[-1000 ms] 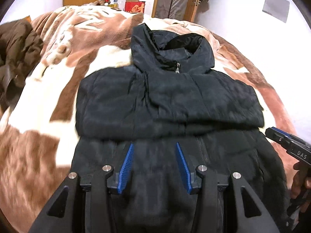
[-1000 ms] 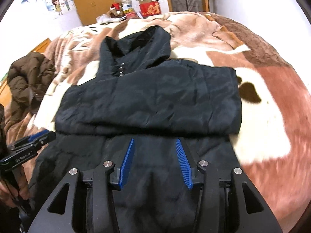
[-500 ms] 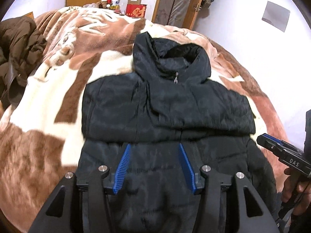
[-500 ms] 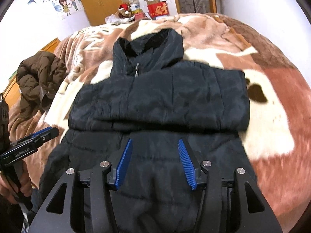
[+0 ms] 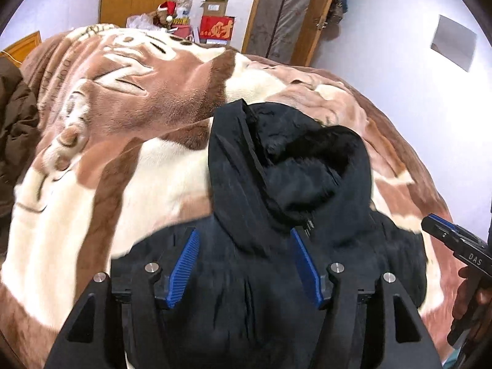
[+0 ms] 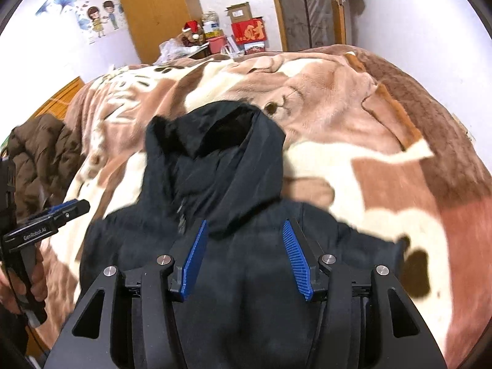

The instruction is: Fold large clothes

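Note:
A black hooded puffer jacket (image 5: 276,184) lies front up on the bed, sleeves folded across its chest, hood pointing away from me. It also shows in the right wrist view (image 6: 215,169). My left gripper (image 5: 244,240) is open and empty, hovering over the jacket's chest just below the hood. My right gripper (image 6: 244,230) is open and empty, also above the chest near the hood's base. Each gripper shows in the other's view: the right one (image 5: 455,243) at the right edge, the left one (image 6: 49,221) at the left edge.
The jacket lies on a brown and cream plush blanket (image 5: 123,123) covering the bed. A brown puffer coat (image 6: 43,153) is heaped at the bed's left side. Boxes (image 5: 216,27) and a wooden wardrobe (image 6: 153,9) stand against the far wall.
Both grippers have moved forward along the jacket, from over its lower half to over its chest near the hood. Both stay open and the jacket has not moved.

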`<move>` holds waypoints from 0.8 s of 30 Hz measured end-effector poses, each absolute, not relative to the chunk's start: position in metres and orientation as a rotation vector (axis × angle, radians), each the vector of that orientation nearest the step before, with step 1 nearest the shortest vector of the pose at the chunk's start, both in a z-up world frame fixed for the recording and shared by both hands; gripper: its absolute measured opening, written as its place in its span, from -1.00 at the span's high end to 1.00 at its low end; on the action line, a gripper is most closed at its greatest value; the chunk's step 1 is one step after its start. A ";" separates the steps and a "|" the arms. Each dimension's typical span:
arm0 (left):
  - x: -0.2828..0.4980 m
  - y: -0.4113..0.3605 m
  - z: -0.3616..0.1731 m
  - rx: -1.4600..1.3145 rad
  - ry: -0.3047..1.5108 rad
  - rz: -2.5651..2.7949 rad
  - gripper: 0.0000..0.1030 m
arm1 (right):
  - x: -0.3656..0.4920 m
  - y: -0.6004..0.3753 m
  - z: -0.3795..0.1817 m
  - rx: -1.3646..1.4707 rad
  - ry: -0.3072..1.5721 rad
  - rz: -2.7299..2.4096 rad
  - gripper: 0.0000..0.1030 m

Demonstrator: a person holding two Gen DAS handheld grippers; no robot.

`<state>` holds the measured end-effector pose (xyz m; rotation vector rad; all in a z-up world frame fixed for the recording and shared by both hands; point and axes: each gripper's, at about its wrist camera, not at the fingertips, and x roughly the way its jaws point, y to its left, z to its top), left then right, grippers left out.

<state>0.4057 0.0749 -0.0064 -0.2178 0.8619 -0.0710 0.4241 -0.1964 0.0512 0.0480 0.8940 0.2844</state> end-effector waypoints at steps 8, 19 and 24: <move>0.497 0.079 -0.040 -0.245 0.917 -0.011 -0.27 | 0.505 -0.185 0.027 0.014 0.923 0.269 -0.03; 0.569 0.068 -0.054 -0.168 0.883 0.021 0.32 | 0.589 -0.169 0.001 -0.074 1.005 0.186 0.14; 0.558 0.073 -0.052 -0.162 0.867 0.006 0.90 | 0.565 -0.170 0.017 -0.056 0.944 0.215 0.85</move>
